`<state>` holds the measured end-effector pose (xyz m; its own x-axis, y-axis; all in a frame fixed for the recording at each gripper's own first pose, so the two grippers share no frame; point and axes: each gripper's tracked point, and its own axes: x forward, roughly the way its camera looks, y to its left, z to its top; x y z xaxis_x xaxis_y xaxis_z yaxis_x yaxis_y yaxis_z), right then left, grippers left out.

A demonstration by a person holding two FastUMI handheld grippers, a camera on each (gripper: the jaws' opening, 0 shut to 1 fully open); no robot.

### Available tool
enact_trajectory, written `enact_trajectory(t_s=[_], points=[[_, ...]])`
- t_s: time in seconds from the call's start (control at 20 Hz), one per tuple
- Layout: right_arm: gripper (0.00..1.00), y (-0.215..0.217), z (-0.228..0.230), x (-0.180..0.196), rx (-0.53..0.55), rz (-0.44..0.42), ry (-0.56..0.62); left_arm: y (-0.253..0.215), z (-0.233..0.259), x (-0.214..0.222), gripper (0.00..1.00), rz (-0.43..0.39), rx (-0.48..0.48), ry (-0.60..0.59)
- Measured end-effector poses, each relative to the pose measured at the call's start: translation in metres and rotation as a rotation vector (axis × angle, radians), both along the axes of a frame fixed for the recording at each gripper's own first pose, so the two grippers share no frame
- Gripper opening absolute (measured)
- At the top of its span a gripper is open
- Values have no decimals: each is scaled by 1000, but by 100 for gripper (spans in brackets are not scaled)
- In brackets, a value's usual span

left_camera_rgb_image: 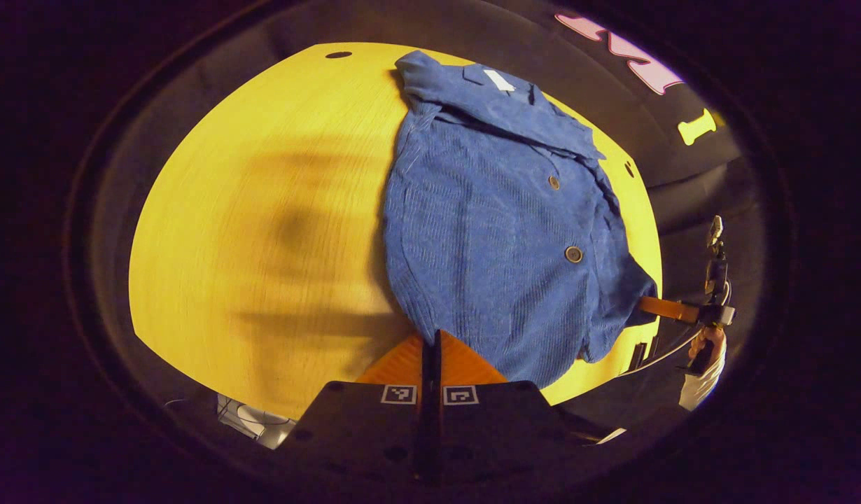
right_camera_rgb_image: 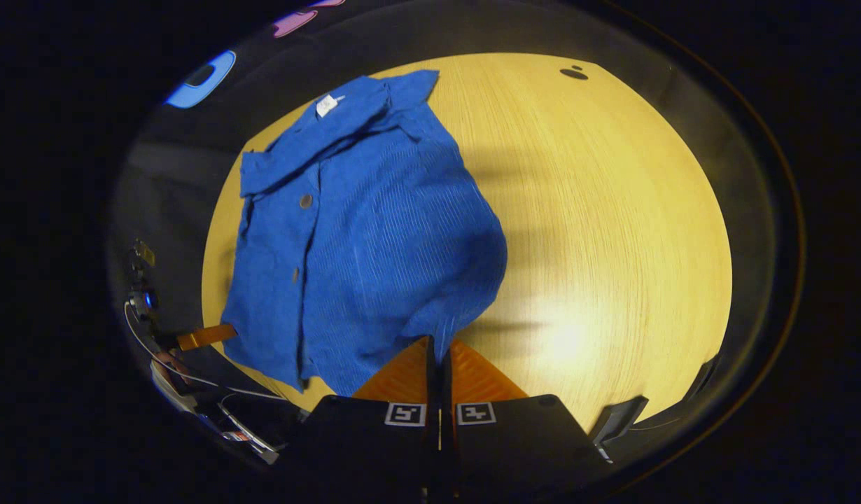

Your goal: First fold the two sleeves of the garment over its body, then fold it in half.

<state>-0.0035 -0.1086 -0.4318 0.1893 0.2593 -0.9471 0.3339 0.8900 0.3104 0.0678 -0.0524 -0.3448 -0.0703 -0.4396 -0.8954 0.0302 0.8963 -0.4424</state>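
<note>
Lying flat on the round yellow table [left_camera_rgb_image: 262, 231], the blue ribbed garment [left_camera_rgb_image: 493, 238] has its collar toward twelve o'clock and its hem toward six in both gripper views, sleeves apparently already laid over the body. The left gripper [left_camera_rgb_image: 430, 350] has its jaws pressed together on the hem's near edge, and the right gripper [right_camera_rgb_image: 439, 353] does likewise at the opposite hem corner; each also shows in the other's view, at four and at eight o'clock. The cloth looks soft, light and limp, likely to sag and drag between the two pinches. Holding both hem corners seems sound; the fabric should be kept lightly taut and carried toward the collar so the halves meet evenly.
</note>
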Motion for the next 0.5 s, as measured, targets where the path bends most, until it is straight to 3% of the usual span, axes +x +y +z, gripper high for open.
enact_trajectory(t_s=[0.15, 0.3, 0.5], points=[[2, 6, 26, 39, -13, 7, -70, -6, 25, 31, 0, 1, -67, -54], [2, 12, 42, 77, -16, 3, -106, -9, 42, 66, 0, -52, -102, -86], [2, 5, 62, 131, -42, -93, -152, -11, 68, 121, 0, -59, -159, -105]])
